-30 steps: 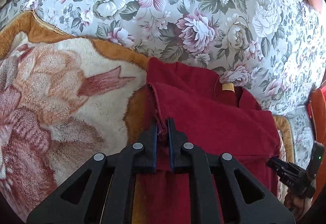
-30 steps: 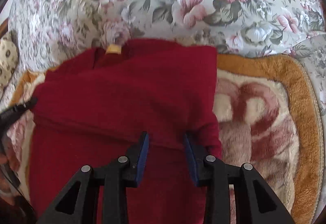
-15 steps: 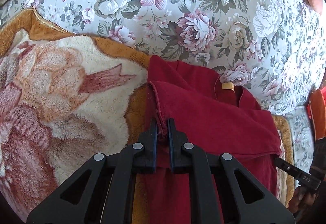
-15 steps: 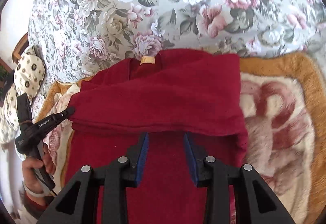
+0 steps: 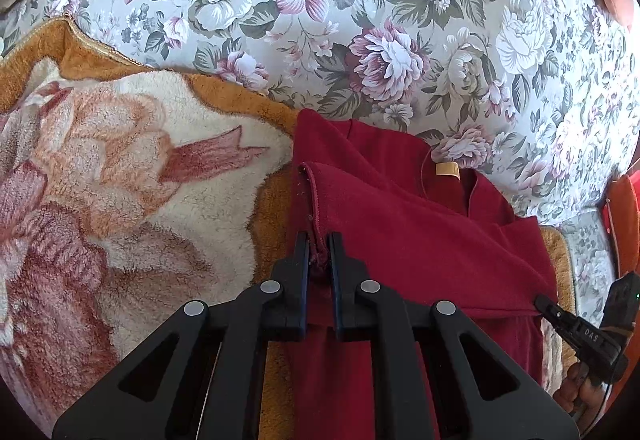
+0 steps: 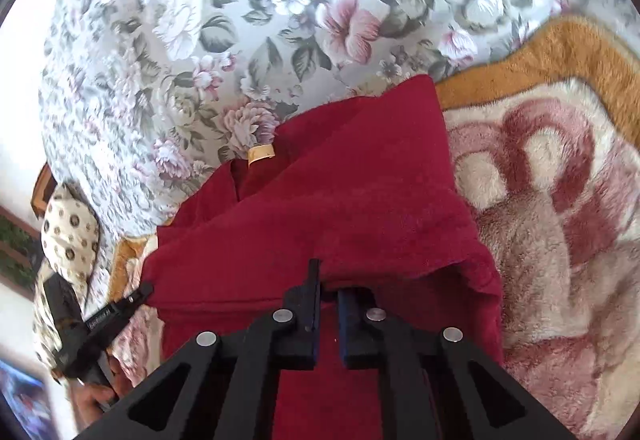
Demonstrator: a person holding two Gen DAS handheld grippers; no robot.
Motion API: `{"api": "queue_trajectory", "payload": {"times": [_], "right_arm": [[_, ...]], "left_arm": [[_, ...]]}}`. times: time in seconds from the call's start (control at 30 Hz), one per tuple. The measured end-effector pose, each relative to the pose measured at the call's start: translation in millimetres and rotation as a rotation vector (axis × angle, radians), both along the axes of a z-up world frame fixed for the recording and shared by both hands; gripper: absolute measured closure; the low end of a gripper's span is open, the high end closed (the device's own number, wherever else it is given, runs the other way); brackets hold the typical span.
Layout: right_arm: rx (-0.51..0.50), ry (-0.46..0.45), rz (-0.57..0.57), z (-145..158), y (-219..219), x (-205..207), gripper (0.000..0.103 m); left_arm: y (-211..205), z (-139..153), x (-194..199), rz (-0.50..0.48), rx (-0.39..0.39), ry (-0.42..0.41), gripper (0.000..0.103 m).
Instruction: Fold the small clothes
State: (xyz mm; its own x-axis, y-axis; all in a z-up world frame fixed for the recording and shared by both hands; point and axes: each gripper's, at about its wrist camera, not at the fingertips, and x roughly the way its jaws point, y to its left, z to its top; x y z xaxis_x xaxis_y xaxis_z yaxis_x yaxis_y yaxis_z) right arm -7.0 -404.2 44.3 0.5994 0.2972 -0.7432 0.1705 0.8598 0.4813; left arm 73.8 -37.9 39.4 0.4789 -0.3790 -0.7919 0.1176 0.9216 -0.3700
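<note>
A dark red garment (image 5: 420, 232) with a tan neck label (image 5: 447, 169) lies partly folded across a plush blanket and a floral sheet. My left gripper (image 5: 319, 254) is shut on the hemmed left edge of the fold. In the right wrist view it shows at the garment's (image 6: 340, 200) left corner as the left gripper (image 6: 142, 290). My right gripper (image 6: 329, 282) is shut on the lower edge of the folded layer, and the cloth drapes over its right fingertip. The left wrist view shows the right gripper (image 5: 540, 302) at the fold's right corner.
The floral sheet (image 5: 320, 20) covers the far half of the bed. The plush cream, pink and orange blanket (image 5: 120, 180) lies under and beside the garment. A spotted pillow (image 6: 70, 236) sits far left. An orange-red item (image 5: 622, 208) lies at the right edge. Hands (image 5: 580, 392) hold the gripper handles.
The right gripper's jaws have gone from wide apart to shut at the fold's lower edge, and its view has rolled. The left gripper holds the same hem in the same place.
</note>
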Motion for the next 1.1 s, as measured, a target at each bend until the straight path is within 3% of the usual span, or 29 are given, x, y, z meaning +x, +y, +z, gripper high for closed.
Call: {"api": "queue_trajectory", "payload": {"times": [0.1, 0.17, 0.3, 0.43, 0.53, 0.6, 0.7, 0.77, 0.83, 0.93, 1.0, 1.1], "right_arm": [[-0.014, 0.128, 0.025, -21.0, 1.3, 7.1, 0.096], [0.013, 0.163, 0.041, -16.1, 0.1, 4.7, 0.092], [-0.105, 0.061, 0.069, 34.0, 3.9, -15.8, 0.087], [-0.227, -0.048, 0.037, 53.9, 2.5, -8.0, 0.088], [-0.279, -0.005, 0.078, 40.1, 10.9, 19.6, 0.088], [-0.342, 0.043, 0.132, 23.5, 17.9, 34.0, 0.088], [-0.456, 0.131, 0.186, -10.8, 22.7, 40.4, 0.087], [-0.459, 0.075, 0.183, -9.7, 20.3, 34.6, 0.088], [-0.431, 0.101, 0.172, -1.3, 15.5, 30.3, 0.088], [-0.396, 0.088, 0.157, 16.5, 9.8, 10.5, 0.087], [-0.420, 0.083, 0.146, 20.8, 8.8, -2.2, 0.087], [-0.436, 0.170, 0.086, -4.4, 2.4, 0.3, 0.079]], "left_arm": [[-3.5, -4.4, -0.3, 0.004, 0.024, 0.013, 0.095], [-1.6, -3.8, -1.2, 0.009, 0.018, 0.018, 0.094], [8.5, 8.9, -5.1, 0.061, 0.033, -0.018, 0.093], [14.1, 20.6, -12.5, 0.063, -0.012, -0.073, 0.092], [6.3, 20.8, -14.4, 0.026, -0.022, -0.091, 0.071], [-2.9, 15.3, -13.3, -0.007, -0.022, -0.074, 0.068], [-20.4, 2.4, -10.0, -0.057, 0.055, -0.030, 0.068], [-29.6, -6.1, -10.3, -0.075, 0.112, -0.015, 0.066], [-34.6, -5.9, -13.0, -0.081, 0.148, -0.036, 0.065], [-34.2, -6.8, -15.6, -0.078, 0.149, -0.036, 0.060], [-34.2, -7.7, -17.4, -0.074, 0.148, -0.037, 0.052], [-36.2, -10.2, -20.6, -0.065, 0.159, -0.045, 0.041]]}}
